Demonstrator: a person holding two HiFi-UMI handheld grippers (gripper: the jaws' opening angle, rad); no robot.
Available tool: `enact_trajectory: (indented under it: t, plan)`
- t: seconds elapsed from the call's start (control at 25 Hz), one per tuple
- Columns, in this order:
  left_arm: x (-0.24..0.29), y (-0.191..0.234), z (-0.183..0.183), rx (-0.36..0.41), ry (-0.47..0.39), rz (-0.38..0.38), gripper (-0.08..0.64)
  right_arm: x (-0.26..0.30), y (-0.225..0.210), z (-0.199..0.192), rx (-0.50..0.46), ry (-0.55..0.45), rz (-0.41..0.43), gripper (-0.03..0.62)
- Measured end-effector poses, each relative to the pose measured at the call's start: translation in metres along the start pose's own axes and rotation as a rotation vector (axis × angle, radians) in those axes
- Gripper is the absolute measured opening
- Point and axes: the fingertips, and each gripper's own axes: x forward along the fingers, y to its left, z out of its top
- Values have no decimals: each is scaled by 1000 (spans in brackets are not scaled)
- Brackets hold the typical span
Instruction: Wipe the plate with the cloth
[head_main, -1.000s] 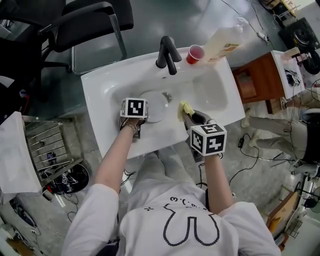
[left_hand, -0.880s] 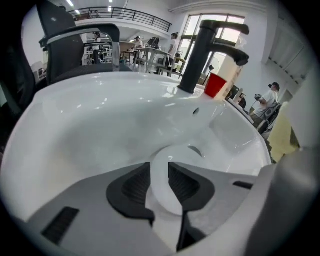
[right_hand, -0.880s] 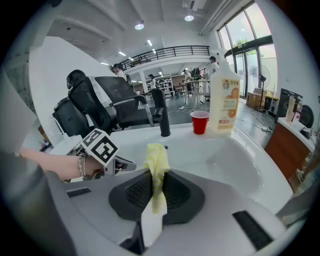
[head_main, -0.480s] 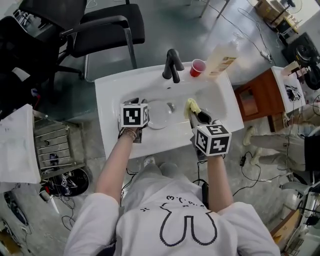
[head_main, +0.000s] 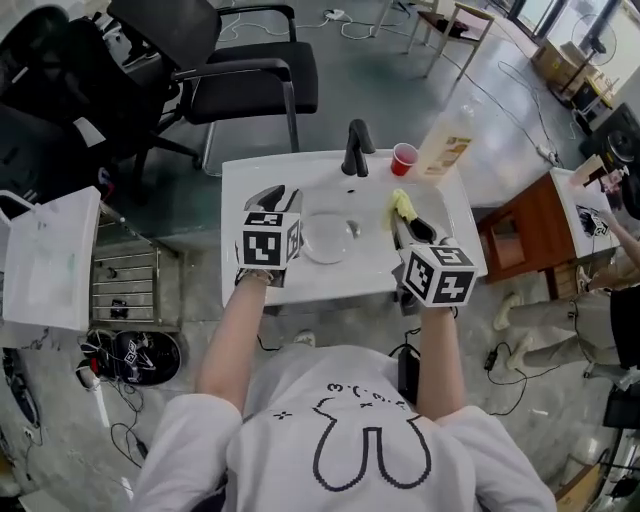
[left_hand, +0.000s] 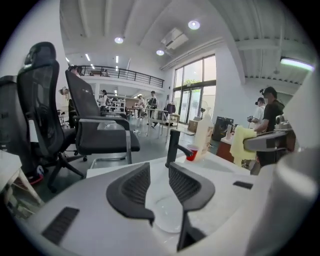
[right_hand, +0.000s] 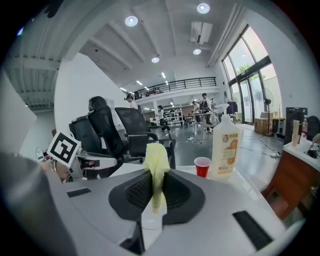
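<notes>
Over the white, glossy sink (head_main: 250, 180), in the head view, both grippers hang above the basin. The round, clear plate (head_main: 328, 238) lies flat in the bowl by the drain, between the two and touching neither. The black faucet (head_main: 355, 150), a red cup (head_main: 404, 158) and a tall pale bottle (head_main: 445, 145) stand along the back rim.

In the left gripper view, the left hand-held gripper (left_hand: 159, 172) has its ribbed black jaws apart with nothing between them. The plate shows through the gap, down in the basin.

In the right gripper view, the right hand-held gripper (right_hand: 156, 187) is closed on the cloth (right_hand: 157, 165). It is a soft yellow cloth, bunched into a crumpled tuft that stands up from the ribbed pads.
</notes>
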Motion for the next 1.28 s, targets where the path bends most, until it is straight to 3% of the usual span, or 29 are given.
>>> enact_trajectory:
  t: [0.4,0.52,0.8,0.88,0.92,1.12,1.28]
  plan:
    - [-92,-26,94,186,-344,72,120,-37,18,64,-114,-157,30,51]
    - [-112,-31,117,227,-422,87,117,-50,23,87,-193,-218,18,51]
    - [-153,-29,160,247,-582,109,93,-86,29,134,-335,-386,-59,51]
    - [-166,-28,169,261,-624,121,69,-94,32,144,-370,-431,-78,51]
    - [-172,-29,173,273,-642,124,14,-99,35,148,-383,-452,-82,51]
    - [-195,-32,186,323,-708,114,9,-114,45,167,-419,-518,-86,51]
    - [-202,-31,192,332,-719,125,9,-116,47,169,-417,-505,-83,51]
